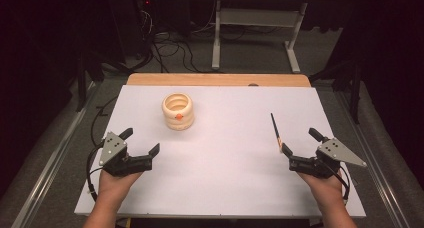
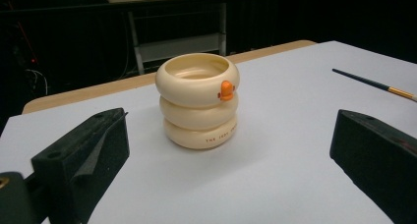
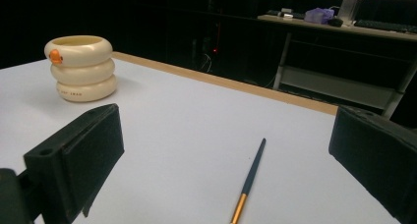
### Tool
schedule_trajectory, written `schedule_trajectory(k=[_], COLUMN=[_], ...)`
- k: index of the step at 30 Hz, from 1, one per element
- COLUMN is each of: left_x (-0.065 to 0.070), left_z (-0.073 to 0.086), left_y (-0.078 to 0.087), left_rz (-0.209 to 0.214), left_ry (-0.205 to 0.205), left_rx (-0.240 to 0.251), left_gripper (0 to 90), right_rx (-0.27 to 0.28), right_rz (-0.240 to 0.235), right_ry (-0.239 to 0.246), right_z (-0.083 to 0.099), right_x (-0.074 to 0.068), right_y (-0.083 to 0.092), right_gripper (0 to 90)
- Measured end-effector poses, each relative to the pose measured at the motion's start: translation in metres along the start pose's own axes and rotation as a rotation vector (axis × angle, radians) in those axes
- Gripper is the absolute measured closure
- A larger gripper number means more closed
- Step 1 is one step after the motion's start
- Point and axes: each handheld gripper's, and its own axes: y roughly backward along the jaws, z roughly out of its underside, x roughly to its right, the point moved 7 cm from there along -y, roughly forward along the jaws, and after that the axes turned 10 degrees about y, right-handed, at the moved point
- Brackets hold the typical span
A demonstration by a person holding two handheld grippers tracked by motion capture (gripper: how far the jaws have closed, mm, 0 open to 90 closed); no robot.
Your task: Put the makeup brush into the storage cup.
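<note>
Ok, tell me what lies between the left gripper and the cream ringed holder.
Nothing: in the left gripper view, bare white table runs from the open left gripper to the cream ringed holder.

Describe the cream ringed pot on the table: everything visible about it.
The cream pot looks like three stacked rounded rings of glossy plastic or ceramic, open at the top, with a small orange knob on the upper ring and tiny dark lettering, too small to read, on the lowest. It stands upright on the white table surface, apart from both grippers.

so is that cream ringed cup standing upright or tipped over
Upright: the cream ringed cup sits on its base on the white table, open mouth facing up, apart from the paintbrush.
</note>
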Motion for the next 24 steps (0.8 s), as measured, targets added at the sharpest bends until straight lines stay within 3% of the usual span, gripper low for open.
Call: schedule_trajectory(k=[24], left_x=[0.0], left_z=[0.002], left_y=[-0.001], left_rz=[0.007], left_ry=[-0.008], left_rx=[-0.004], left_gripper=[0.4], right_rx=[-0.104], right_rz=[0.001], right_ry=[0.018], right_z=[0.013], right_x=[-0.002], right_y=[-0.007], right_gripper=[1.7])
